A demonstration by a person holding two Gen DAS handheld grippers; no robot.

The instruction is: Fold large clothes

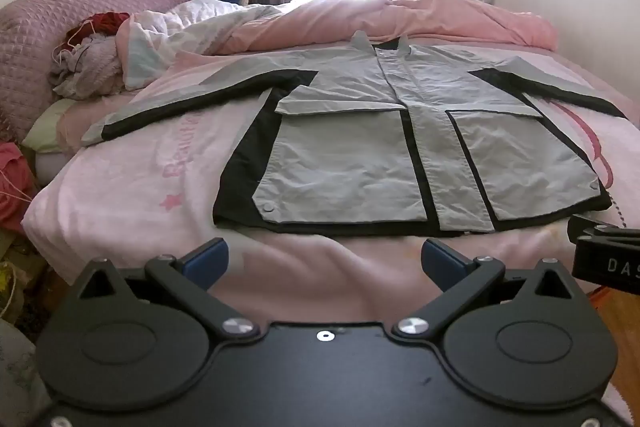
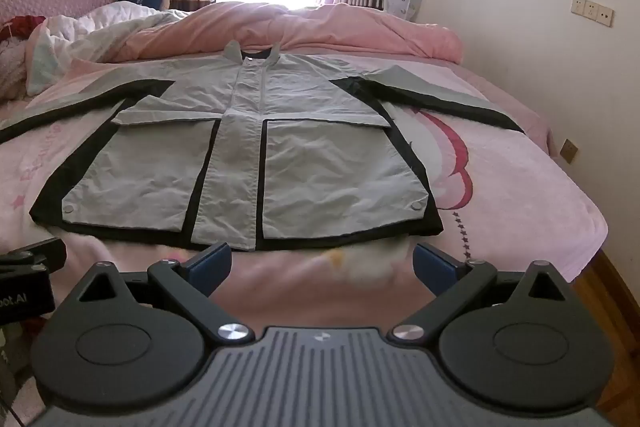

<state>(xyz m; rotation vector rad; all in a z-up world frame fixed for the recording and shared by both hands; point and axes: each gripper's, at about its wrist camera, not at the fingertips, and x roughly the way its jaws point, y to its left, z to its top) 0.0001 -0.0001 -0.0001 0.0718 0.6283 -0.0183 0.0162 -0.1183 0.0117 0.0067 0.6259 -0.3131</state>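
Note:
A grey jacket with black trim (image 1: 360, 147) lies spread flat, front up, on the pink bed (image 1: 120, 187), collar far, hem near, both sleeves stretched out sideways. It also shows in the right wrist view (image 2: 248, 155). My left gripper (image 1: 325, 259) is open and empty, just short of the hem at its middle. My right gripper (image 2: 322, 263) is open and empty, just short of the hem near its right half. The right gripper's body shows at the right edge of the left wrist view (image 1: 608, 259); the left gripper's body shows at the left edge of the right wrist view (image 2: 28, 279).
A bunched pink quilt (image 1: 400, 19) lies beyond the collar. A pink headboard (image 1: 60, 27) and a clothes pile (image 1: 92, 55) are at the left. A wall (image 2: 540, 47) runs along the bed's right side. Wooden floor (image 2: 608, 307) lies right of the bed.

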